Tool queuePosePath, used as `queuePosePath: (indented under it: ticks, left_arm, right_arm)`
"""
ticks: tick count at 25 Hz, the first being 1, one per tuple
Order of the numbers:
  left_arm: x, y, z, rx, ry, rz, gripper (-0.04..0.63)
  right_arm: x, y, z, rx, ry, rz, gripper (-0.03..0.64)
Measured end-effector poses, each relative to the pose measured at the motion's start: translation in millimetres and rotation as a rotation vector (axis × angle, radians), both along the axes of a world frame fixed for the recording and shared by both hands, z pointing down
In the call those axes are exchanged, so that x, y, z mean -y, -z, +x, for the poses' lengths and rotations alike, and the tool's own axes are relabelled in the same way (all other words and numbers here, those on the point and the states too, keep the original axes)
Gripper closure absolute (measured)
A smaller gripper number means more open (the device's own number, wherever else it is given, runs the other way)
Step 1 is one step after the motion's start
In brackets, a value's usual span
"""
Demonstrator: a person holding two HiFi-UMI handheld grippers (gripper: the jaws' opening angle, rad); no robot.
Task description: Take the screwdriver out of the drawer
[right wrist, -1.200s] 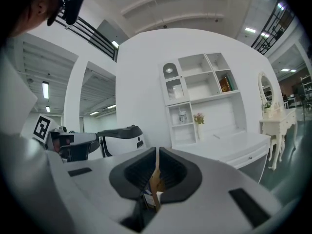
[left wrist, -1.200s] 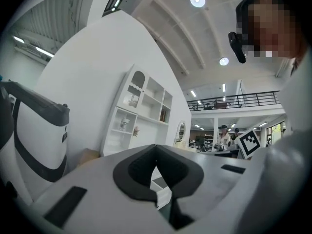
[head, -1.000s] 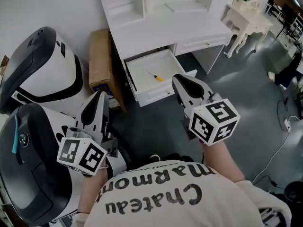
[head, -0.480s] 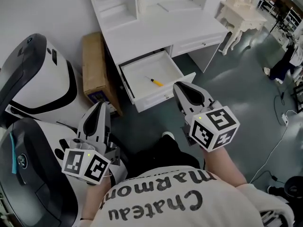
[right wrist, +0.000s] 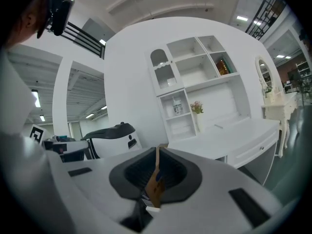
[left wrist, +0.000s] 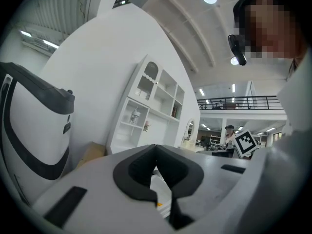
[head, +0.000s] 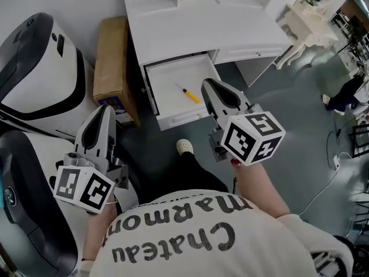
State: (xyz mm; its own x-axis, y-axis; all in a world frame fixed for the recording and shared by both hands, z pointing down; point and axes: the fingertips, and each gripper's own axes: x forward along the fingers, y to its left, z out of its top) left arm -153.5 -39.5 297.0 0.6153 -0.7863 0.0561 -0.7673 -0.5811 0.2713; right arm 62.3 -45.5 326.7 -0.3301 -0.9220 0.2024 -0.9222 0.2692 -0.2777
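Note:
The screwdriver (head: 189,93), thin with a yellow handle, lies slantwise in the open white drawer (head: 167,105) of the desk. My right gripper (head: 205,83) is shut with nothing in it; its tips hang over the drawer's right front corner, just right of the screwdriver. My left gripper (head: 107,108) is shut and empty, held left of the drawer beside the cardboard box. In the left gripper view the jaws (left wrist: 156,146) meet at their tips. The right gripper view shows its jaws (right wrist: 157,148) closed, with brown cardboard seen through the slit.
A cardboard box (head: 109,59) stands against the desk's left side. The white desk (head: 230,33) carries a shelf unit at the back. Large white-and-black machines (head: 34,74) fill the left. A shoe (head: 184,146) is on the floor below the drawer. A small white table (head: 305,25) stands far right.
Both grippers have moved toward the desk and a little lower. The right gripper's tips now reach the drawer's front corner. A shoe has stepped into view below the drawer.

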Motion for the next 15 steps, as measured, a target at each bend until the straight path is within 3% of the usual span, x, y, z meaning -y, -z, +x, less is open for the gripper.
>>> queuePosePath:
  ticks: [7,15]
  left_arm:
    - [78.4,-12.2,4.4,-0.023,0.084,-0.034,0.572]
    - [138.6,-41.3,3.4,-0.041,0.165,-0.106,0.572]
  right_arm:
    - [98.7,-23.6,7.4,0.093,0.069,-0.087,0.580]
    - [186.2,-51.4,7.6,0.036,0.164,-0.154,0.580]
